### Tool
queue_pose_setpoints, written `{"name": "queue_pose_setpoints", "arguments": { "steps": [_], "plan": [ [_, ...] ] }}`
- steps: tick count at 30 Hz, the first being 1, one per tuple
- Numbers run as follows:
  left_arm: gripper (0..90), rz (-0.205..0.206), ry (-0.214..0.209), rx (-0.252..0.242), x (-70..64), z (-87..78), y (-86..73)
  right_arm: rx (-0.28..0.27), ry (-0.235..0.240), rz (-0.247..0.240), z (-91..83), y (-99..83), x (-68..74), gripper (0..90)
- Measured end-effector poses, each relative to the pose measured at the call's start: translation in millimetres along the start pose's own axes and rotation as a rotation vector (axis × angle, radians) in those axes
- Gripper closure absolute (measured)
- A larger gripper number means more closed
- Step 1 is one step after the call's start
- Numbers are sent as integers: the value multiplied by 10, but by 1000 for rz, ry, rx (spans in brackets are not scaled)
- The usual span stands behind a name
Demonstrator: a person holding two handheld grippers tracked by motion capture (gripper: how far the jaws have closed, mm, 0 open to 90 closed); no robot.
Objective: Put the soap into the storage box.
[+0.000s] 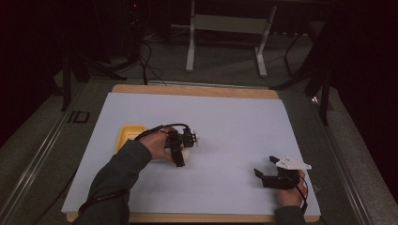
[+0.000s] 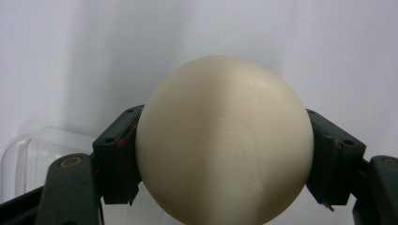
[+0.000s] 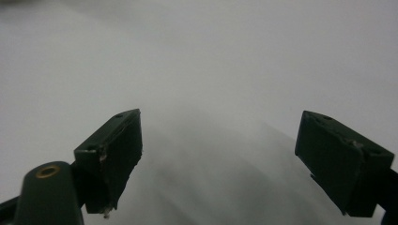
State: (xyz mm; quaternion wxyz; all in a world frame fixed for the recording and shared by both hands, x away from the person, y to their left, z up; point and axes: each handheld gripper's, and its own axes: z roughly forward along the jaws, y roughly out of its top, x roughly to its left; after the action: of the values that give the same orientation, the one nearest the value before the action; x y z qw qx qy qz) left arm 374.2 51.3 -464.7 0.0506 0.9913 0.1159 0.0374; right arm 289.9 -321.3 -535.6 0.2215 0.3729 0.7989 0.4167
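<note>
Between the jaws of the left gripper [image 2: 220,164] sat the cream ball [image 2: 224,140], clamped from both sides, so pickup was done and placing remained. Well off to its right, the right gripper [image 3: 220,164] rested wide apart, holding nothing

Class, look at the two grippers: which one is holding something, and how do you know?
The left gripper: its jaws press both sides of a cream ball. The right gripper is spread open over bare white table.
</note>
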Motion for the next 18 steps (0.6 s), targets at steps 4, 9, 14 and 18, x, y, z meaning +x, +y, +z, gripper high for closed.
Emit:
{"name": "queue_pose_setpoints", "arguments": {
  "steps": [4,9,14,18],
  "plan": [
    [256,-22,2,-11,24,-72,-59,0,-1,-1,0,0,1,151],
    [256,-33,11,-19,60,-157,-122,0,-1,2,-1,0,0,151],
    [256,-50,2,-33,101,-218,-182,-1,-1,0,-1,0,0,151],
    [256,-62,-1,-40,140,-257,-233,-1,0,1,-2,-1,0,151]
  ]
}}
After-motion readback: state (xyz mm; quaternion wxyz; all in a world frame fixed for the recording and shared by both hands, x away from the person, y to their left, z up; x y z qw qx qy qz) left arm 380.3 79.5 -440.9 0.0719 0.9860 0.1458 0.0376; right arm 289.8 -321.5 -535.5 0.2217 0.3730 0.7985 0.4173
